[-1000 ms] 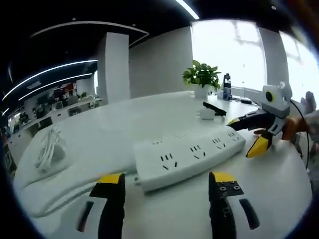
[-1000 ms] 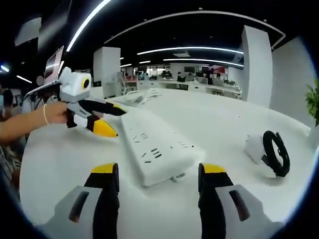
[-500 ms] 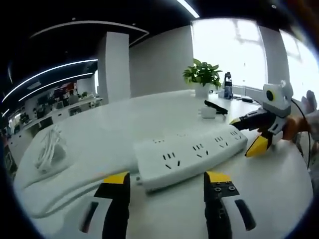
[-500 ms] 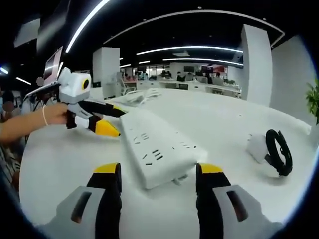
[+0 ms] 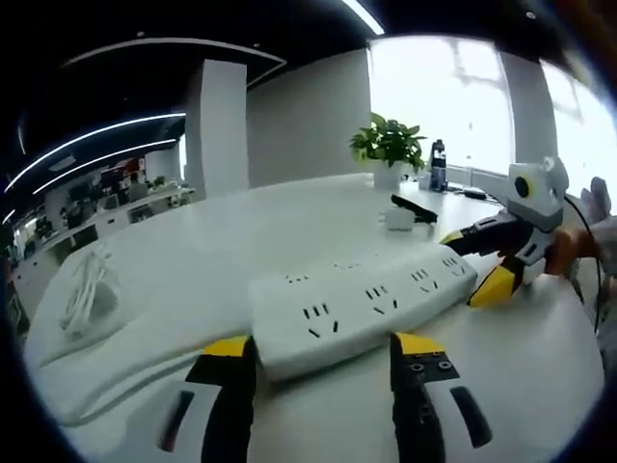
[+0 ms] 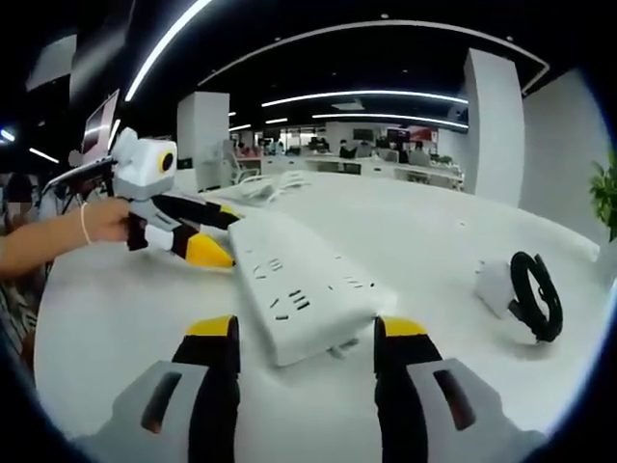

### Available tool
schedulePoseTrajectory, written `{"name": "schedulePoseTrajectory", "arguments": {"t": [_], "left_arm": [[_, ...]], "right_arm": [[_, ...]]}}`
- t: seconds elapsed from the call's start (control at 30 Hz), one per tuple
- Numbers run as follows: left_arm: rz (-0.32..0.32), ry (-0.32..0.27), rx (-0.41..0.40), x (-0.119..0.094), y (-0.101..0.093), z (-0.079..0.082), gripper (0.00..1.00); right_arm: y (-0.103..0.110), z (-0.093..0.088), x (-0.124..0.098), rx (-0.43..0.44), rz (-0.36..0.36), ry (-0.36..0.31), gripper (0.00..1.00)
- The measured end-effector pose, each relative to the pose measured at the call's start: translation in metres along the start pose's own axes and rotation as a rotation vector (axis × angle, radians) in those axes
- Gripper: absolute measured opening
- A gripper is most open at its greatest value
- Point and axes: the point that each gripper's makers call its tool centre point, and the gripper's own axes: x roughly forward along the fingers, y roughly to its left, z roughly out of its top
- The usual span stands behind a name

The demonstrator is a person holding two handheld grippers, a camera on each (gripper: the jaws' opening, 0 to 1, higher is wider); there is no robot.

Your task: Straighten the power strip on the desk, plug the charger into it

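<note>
**Two grippers bracket a power strip at either end**

On a white desk [image 5: 540,376], the power strip [image 5: 362,304] lies flat with its sockets up, and everything else is placed by it. The left gripper [image 5: 323,352] stands with jaws wide at one end of the strip, the end sitting between its yellow tips; the right gripper [image 6: 304,333] frames the opposite end the same way, jaws wide, gripping nothing. Whether any pad actually touches the casing is hard to judge through the fisheye. The charger [image 6: 516,289], white with a black cable coiled around it, rests well apart from the strip, off its long side. To straighten well, both grippers should probably close squarely on the ends and turn together, keeping the strip flat on the desk.
</note>
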Motion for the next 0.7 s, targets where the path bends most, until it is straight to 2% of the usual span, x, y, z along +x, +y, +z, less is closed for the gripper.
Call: {"name": "schedulePoseTrajectory", "arguments": {"t": [0.23,0.4,0.7], "left_arm": [[-0.001,-0.004,-0.025,-0.001,0.000,0.000,0.57],[-0.010,-0.023,-0.085,-0.001,-0.004,0.003,0.59],[0.014,-0.019,-0.069,0.000,-0.005,0.002,0.55]], "right_arm": [[-0.002,0.000,0.001,-0.007,-0.012,0.004,0.52],[-0.006,0.000,0.004,-0.008,-0.029,0.001,0.52],[-0.014,0.000,0.006,-0.005,-0.040,-0.004,0.49]]}}
